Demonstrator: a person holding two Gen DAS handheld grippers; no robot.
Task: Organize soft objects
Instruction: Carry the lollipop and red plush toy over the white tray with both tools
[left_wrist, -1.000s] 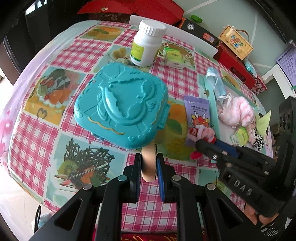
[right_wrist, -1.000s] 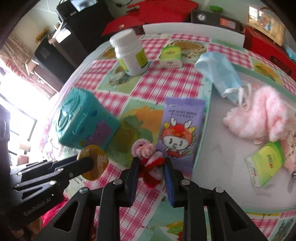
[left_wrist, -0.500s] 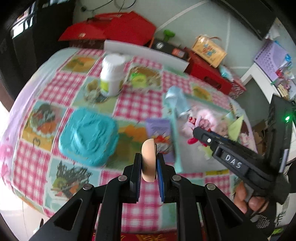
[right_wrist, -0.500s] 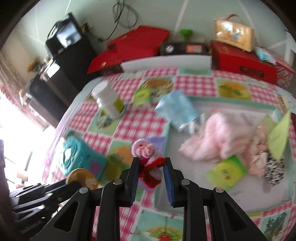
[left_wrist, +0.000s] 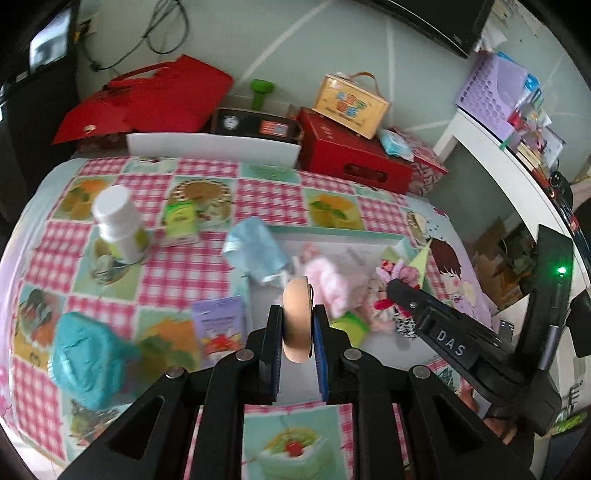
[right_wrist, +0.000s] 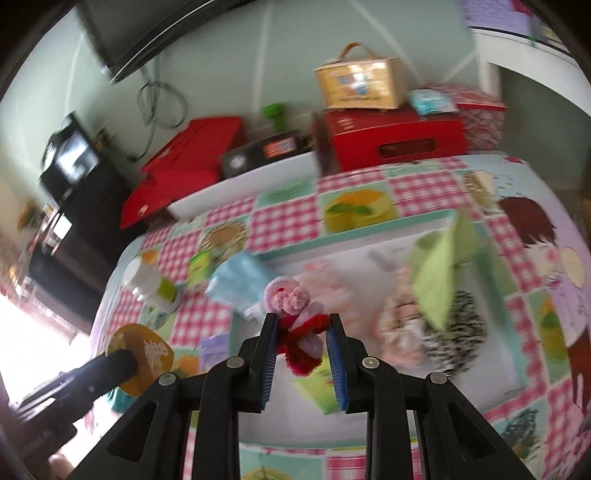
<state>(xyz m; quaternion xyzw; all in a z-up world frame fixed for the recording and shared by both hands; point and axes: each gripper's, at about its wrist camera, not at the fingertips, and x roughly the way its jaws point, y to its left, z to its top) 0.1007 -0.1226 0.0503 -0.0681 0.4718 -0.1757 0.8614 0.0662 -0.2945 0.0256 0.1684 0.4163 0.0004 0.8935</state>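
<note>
Lived-in home: patterned tablecloth (left_wrist: 258, 184), gift boxes (left_wrist: 354, 155)

The letters "DAS" stand in white on the black body of the right gripper (left_wrist: 391, 286). No other text is readable.

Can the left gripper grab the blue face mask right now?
Probably not. The left gripper is already shut on a round tan disc, so its jaws are full. The blue face mask lies uncovered on the table ahead, but the disc would need setting down first.
</note>
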